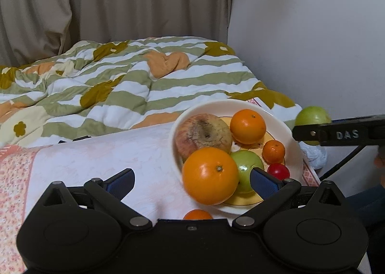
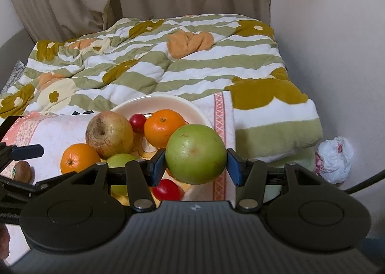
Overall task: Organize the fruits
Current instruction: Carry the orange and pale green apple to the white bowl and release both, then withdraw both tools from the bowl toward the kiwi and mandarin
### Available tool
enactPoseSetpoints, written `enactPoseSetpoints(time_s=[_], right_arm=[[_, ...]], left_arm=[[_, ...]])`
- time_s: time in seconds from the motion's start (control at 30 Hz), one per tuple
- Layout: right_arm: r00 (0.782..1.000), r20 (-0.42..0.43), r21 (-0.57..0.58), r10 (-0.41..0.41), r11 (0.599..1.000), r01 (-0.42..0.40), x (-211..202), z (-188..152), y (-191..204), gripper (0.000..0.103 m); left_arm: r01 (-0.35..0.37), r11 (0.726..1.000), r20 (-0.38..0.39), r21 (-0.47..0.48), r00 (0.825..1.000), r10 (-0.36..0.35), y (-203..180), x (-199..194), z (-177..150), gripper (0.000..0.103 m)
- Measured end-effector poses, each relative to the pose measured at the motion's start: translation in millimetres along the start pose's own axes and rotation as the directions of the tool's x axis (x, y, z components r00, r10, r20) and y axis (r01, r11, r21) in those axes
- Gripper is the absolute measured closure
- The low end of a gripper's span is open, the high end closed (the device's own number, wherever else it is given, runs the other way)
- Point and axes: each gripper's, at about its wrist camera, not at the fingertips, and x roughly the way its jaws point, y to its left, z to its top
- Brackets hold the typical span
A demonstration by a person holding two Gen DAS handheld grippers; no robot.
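One green apple (image 2: 195, 153) clamped in right tool (image 2: 196, 164), above bowl (image 2: 168, 102)

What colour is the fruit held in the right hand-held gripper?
Green; the held fruit shows best in the right wrist view.

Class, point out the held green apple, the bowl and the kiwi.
green apple (image 2: 195, 153), right wrist view, middle of its skin
bowl (image 2: 154, 103), right wrist view, far rim
kiwi (image 2: 22, 171), right wrist view, brown side

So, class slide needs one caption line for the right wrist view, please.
Right gripper grips a green apple above a bowl of fruit.
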Motion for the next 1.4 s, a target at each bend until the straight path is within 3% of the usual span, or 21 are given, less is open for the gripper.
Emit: enactPoseSetpoints(time_s=[0.47, 0.73, 0.83, 0.87, 1.07, 1.4], right_arm=[[0.998, -0.034, -0.034, 0.045, 0.998, -0.046, 34.9, 1.0, 31.7, 0.035], [0.998, -0.012, -0.042, 0.058, 0.997, -0.059, 40.7, 0.3, 36.4, 0.033], [0.997, 0.024, -0.063, 0.067, 0.996, -0.066, 32.3, 2.6, 38.6, 0.012], [0.998, 0.04, -0.069, 0.051, 0.996, -0.048, 28.7, 2.6, 39.0, 0.001], [0.999, 0.052, -0.077, 0.013, 0.997, -0.009, 13.8, -0.7, 34.0, 0.0], [0.997, 0.081, -0.068, 0.02, 0.998, -0.014, -33.7, -10.1, 30.9, 0.0]], left_arm=[[-0.039, 0.999, -0.001, -0.033, 0.999, 0.039, 22.6, -20.3, -10.8, 0.0], [-0.058, 0.998, -0.006, -0.027, 0.998, 0.058, 27.5, -23.9, -16.7, 0.0], [-0.058, 0.998, -0.005, -0.023, 0.998, 0.058, 26.1, -26.8, -18.7, 0.0], [-0.059, 0.998, -0.005, -0.023, 0.998, 0.059, 25.8, -28.1, -19.6, 0.0], [-0.062, 0.998, 0.005, -0.029, 0.998, 0.062, 21.7, -38.8, -24.7, 0.0], [-0.076, 0.996, 0.072, -0.037, 0.994, 0.079, 11.9, -77.5, -31.0, 0.0]])
